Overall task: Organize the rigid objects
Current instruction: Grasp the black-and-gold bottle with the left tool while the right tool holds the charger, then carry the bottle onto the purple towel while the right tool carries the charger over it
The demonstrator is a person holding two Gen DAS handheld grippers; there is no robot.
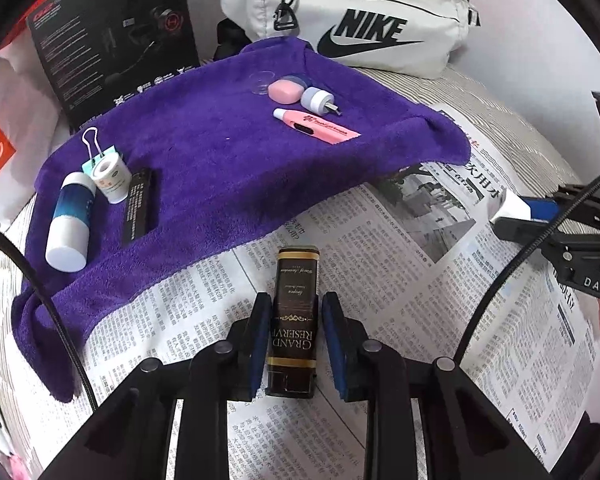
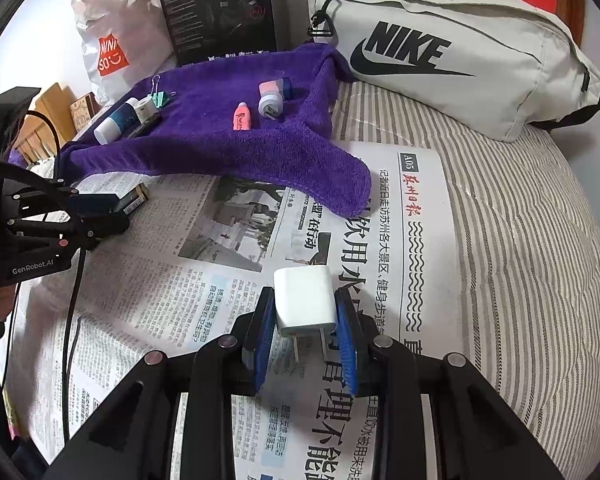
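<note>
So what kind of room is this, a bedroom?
Probably a bedroom: things lie on a striped mattress covered with newspaper and a purple towel, with a Nike bag behind.

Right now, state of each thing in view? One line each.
left tool: shut on the dark Grand Reserve box
dark Grand Reserve box: gripped over the newspaper
right tool: shut on the white charger
white charger: gripped, prongs toward camera
purple towel: spread, rumpled
pink highlighter: capped, lying on towel
Nike bag: zipped
</note>
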